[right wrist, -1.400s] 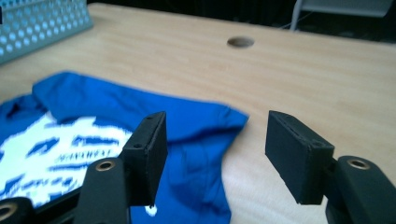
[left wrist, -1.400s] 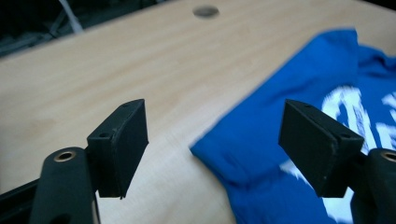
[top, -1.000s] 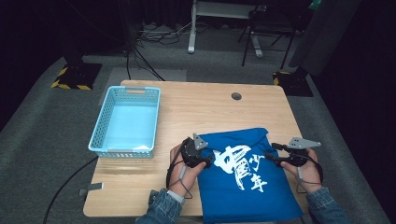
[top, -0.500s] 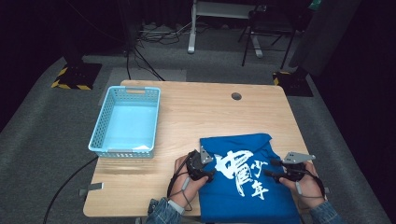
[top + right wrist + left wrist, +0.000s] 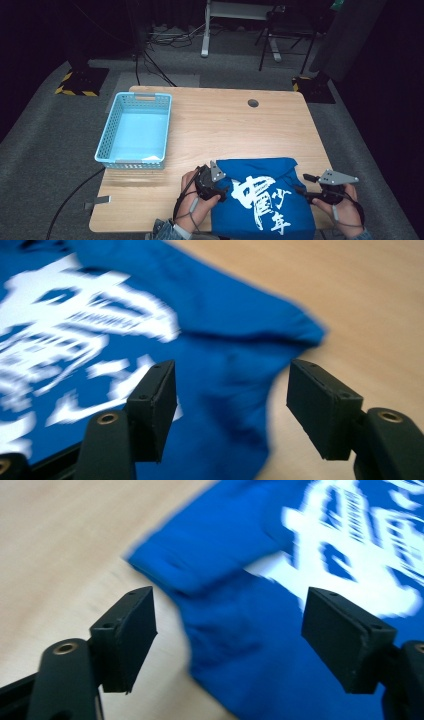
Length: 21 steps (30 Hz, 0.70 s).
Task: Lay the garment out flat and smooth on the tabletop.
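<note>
1. A blue T-shirt (image 5: 262, 197) with white print lies flat at the near edge of the wooden bench (image 5: 225, 125), its lower part hanging over the person's side.
2. The left gripper (image 5: 220, 189) sits at the shirt's left edge. In the left gripper view its fingers (image 5: 131, 630) stand apart with nothing pressed between them, having just widened; blue cloth and bare wood lie beyond the gap.
3. The right gripper (image 5: 302, 189) sits at the shirt's right edge. In the right gripper view its fingers (image 5: 155, 405) are also spread and have just been opening, with the shirt's folded side (image 5: 240, 365) under the gap, not pinched.
4. A light blue basket (image 5: 107, 145) stands well apart on the left of the bench, holding nothing that I can make out.
5. Judged from this, the step in hand is folding: both grippers are lining up on opposite sides of the shirt.
6. The next move likely calls for lowering each pair of fingers around an edge, closing on 1 layer of cloth, then lifting both sides evenly.
</note>
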### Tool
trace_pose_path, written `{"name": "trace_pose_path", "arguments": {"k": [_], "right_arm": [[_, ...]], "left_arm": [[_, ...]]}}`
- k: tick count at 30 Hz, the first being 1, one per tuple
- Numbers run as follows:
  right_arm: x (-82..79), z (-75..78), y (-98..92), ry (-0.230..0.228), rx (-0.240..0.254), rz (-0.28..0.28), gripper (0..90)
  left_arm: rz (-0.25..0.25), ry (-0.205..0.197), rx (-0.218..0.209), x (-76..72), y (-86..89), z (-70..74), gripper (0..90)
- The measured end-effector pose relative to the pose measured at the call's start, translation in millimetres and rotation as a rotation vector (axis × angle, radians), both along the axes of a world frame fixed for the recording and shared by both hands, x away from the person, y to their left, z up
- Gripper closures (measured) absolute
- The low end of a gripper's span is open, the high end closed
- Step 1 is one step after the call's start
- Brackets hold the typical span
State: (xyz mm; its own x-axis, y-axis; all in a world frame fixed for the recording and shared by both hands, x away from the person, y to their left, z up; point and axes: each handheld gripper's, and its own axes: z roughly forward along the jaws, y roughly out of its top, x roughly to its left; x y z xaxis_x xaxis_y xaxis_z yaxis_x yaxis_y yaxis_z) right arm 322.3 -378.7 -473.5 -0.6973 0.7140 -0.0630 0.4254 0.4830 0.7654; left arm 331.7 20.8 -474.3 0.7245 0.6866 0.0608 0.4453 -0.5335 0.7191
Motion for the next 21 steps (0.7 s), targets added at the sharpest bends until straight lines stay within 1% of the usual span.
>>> {"name": "trace_pose_path", "arguments": {"k": [2, 3, 4, 5, 6, 7, 9, 10, 11, 13, 14, 15, 16, 17, 18, 19, 20, 21], "right_arm": [[13.0, -0.4, -5.6, -0.033, 0.000, -0.010, 36.1], [19.2, -1.3, -6.9, -0.044, -0.002, -0.001, 36.1], [24.9, -2.2, -6.8, -0.059, -0.003, 0.015, 36.1], [24.9, -2.2, -6.8, -0.059, -0.003, 0.015, 36.1], [29.6, -3.2, -5.2, -0.071, -0.008, 0.032, 36.3], [34.5, -4.6, -1.2, -0.074, -0.017, 0.052, 36.5], [41.5, -7.8, 6.0, -0.071, -0.005, 0.078, 37.0], [45.4, -10.0, 8.5, -0.060, -0.002, 0.084, 37.0], [49.7, -12.5, 10.0, -0.054, -0.004, 0.082, 36.8], [59.3, -17.3, 9.3, -0.053, -0.008, 0.062, 36.1], [63.3, -19.0, 8.9, -0.051, -0.015, 0.058, 36.1], [66.1, -20.0, 9.9, -0.053, -0.024, 0.068, 36.4], [67.4, -20.6, 12.0, -0.051, -0.033, 0.085, 38.4], [67.5, -20.7, 15.1, -0.048, -0.051, 0.115, 42.6], [66.4, -20.3, 18.5, -0.049, -0.077, 0.146, 49.3], [64.6, -19.7, 21.2, -0.055, -0.097, 0.161, 56.6], [63.4, -19.2, 22.2, -0.052, -0.112, 0.172, 65.6], [63.1, -19.0, 21.8, -0.044, -0.113, 0.173, 71.4]], "left_arm": [[0.004, -0.026, 0.009, 9.1, 0.1, 0.6, 21.8], [0.000, -0.034, 0.016, 13.5, -1.0, -0.2, 22.1], [0.000, -0.034, 0.016, 13.5, -1.0, -0.2, 22.8], [-0.006, -0.033, 0.022, 17.4, -2.8, -1.5, 22.8], [-0.016, -0.036, 0.028, 21.0, -6.0, -2.8, 23.3], [-0.028, -0.047, 0.028, 23.2, -9.6, -4.4, 24.0], [-0.050, -0.056, 0.038, 27.1, -17.1, -7.6, 26.1], [-0.052, -0.057, 0.039, 29.0, -20.8, -9.2, 26.7], [-0.054, -0.048, 0.039, 31.9, -24.3, -10.7, 29.4], [-0.065, -0.040, 0.060, 38.6, -30.4, -13.0, 36.4], [-0.069, -0.040, 0.079, 41.2, -32.5, -13.7, 44.6], [-0.078, -0.040, 0.093, 43.8, -33.9, -14.9, 52.6], [-0.084, -0.024, 0.101, 45.2, -34.6, -15.9, 62.2], [-0.080, -0.007, 0.097, 45.9, -34.6, -16.4, 73.1], [-0.076, 0.009, 0.080, 46.5, -33.8, -16.7, 81.4], [-0.067, 0.031, 0.052, 46.9, -31.9, -16.6, 86.5], [-0.061, 0.038, 0.037, 47.0, -30.7, -16.5, 88.6], [-0.057, 0.042, 0.029, 47.0, -28.5, -15.8, 89.1]]}}
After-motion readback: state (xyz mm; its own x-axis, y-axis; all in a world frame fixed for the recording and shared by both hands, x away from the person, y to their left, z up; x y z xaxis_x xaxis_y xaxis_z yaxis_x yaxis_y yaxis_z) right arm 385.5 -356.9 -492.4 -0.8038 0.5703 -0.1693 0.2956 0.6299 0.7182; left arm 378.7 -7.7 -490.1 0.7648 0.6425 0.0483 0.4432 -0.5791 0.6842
